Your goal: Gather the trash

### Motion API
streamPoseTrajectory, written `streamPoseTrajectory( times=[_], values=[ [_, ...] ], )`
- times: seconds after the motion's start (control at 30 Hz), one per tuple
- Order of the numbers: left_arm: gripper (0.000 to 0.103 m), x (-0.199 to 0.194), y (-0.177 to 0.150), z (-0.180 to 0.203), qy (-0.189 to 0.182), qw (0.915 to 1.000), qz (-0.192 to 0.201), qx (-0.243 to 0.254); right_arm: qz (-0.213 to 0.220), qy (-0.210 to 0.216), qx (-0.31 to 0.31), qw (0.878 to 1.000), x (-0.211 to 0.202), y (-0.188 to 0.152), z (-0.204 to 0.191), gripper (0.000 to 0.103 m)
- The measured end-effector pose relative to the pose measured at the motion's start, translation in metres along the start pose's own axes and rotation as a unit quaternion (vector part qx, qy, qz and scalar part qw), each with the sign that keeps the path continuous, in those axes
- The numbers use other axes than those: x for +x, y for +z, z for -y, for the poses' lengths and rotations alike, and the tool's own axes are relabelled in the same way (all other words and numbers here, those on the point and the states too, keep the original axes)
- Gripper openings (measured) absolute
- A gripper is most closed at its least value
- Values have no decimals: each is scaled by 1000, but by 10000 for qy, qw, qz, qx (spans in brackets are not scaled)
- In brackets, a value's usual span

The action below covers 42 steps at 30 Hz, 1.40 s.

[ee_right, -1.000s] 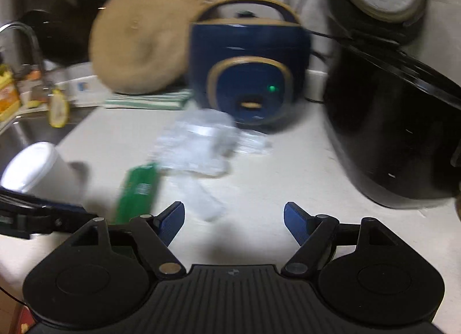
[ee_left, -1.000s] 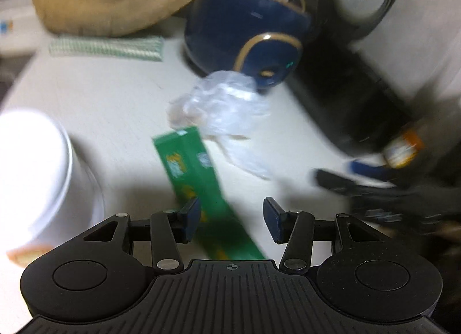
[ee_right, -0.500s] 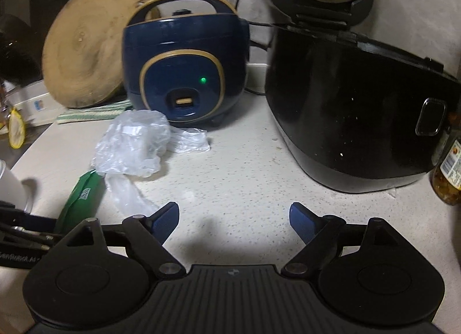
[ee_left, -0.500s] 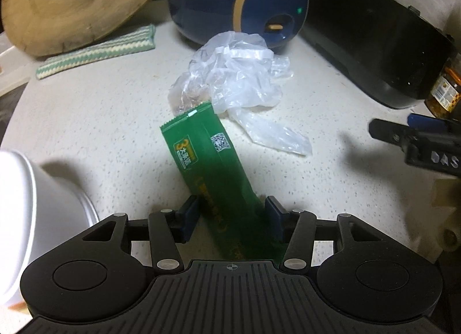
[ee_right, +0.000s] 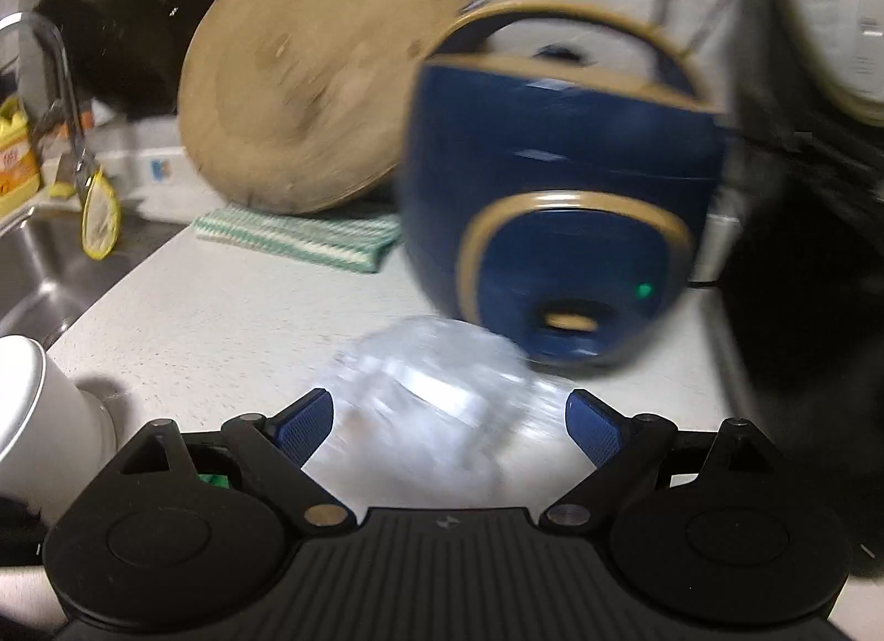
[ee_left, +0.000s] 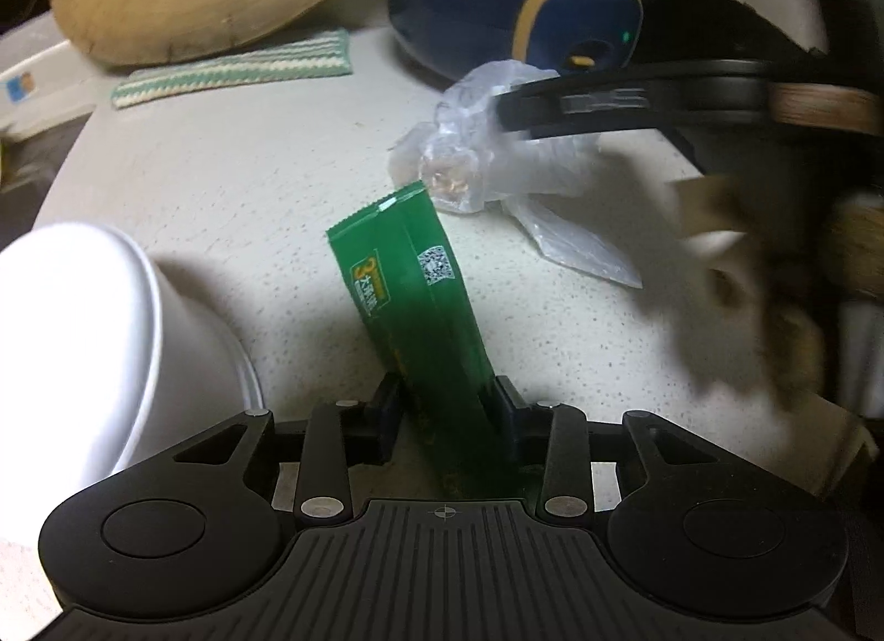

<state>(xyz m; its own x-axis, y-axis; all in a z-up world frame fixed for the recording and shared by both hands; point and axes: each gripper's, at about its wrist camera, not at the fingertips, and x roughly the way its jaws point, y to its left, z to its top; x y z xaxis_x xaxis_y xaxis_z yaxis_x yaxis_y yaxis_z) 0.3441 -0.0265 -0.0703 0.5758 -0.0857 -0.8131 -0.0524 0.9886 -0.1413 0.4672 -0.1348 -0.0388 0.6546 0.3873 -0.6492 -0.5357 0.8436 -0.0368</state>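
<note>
A long green wrapper (ee_left: 409, 287) lies on the speckled counter (ee_left: 221, 188), its near end between the fingers of my left gripper (ee_left: 446, 403). The jaws are closing and the pads stand right at the wrapper's two edges, with no squeeze showing. Beyond its far end sits a crumpled clear plastic bag (ee_left: 497, 166). My right gripper (ee_right: 450, 409) is open and still opening, with the blurred bag (ee_right: 436, 381) between its blue fingertips, which stand apart from it. In the left wrist view the right gripper (ee_left: 619, 102) reaches over the bag from the right.
A white cup (ee_left: 83, 337) stands close on the left. A blue rice cooker (ee_right: 552, 171) sits right behind the bag, beside it a round wooden board (ee_right: 309, 88) and a striped cloth (ee_right: 298, 237). A sink (ee_right: 33, 276) is far left, a black cooker (ee_right: 801, 309) right.
My left gripper's jaws have narrowed around the green wrapper. The right gripper has swung left, from the black cooker to over the plastic bag, and its jaws stand wider.
</note>
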Motion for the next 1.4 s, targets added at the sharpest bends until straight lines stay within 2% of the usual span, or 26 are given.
streamPoseTrajectory(
  times=[0.07,0.1,0.2,0.3,0.4,0.57,0.67,0.7,0.77,0.8,0.83,0.97,1.07,1.23,1.4],
  values=[
    [40,-2,-1,-1,-33,10000,-7,20,-157,9,-188,9997,18,4,-13,92],
    [40,-2,-1,-2,-40,10000,-4,23,-245,-49,-277,9993,27,5,-18,88],
    [41,-3,-3,-2,-52,10000,31,54,-532,-98,-247,9982,40,2,-22,44],
    [42,-3,-4,-1,-48,9999,60,101,-576,-23,56,9983,25,-7,-11,33],
    [41,-1,-1,-2,-170,9998,50,66,-564,-104,259,9980,1,-26,1,32],
    [39,8,7,7,-687,9975,-79,166,-527,-533,540,9957,-39,-68,17,32],
    [39,16,13,18,-874,9952,-45,428,-466,-746,810,9928,-59,-86,27,35],
    [39,18,14,21,-843,9951,-17,525,-434,-820,880,9918,-64,-91,28,39],
    [40,18,16,25,-726,9951,-19,677,-390,-959,974,9898,-74,-101,32,58],
    [40,17,15,25,-698,9953,-22,669,-386,-1019,1017,9888,-76,-105,33,75],
    [40,15,14,25,-679,9955,-16,653,-389,-1078,1070,9876,-77,-110,33,83],
    [40,4,9,20,-726,9964,13,445,-513,-973,1277,9857,-74,-126,34,84],
    [40,-4,5,23,-755,9966,66,331,-429,-976,1332,9853,-74,-130,33,93],
    [40,-1,3,31,-518,9976,-4,459,-324,-981,1186,9876,-75,-137,29,97],
    [40,3,6,34,-457,9982,-19,383,-307,-955,1157,9882,-75,-136,28,99]
  ],
)
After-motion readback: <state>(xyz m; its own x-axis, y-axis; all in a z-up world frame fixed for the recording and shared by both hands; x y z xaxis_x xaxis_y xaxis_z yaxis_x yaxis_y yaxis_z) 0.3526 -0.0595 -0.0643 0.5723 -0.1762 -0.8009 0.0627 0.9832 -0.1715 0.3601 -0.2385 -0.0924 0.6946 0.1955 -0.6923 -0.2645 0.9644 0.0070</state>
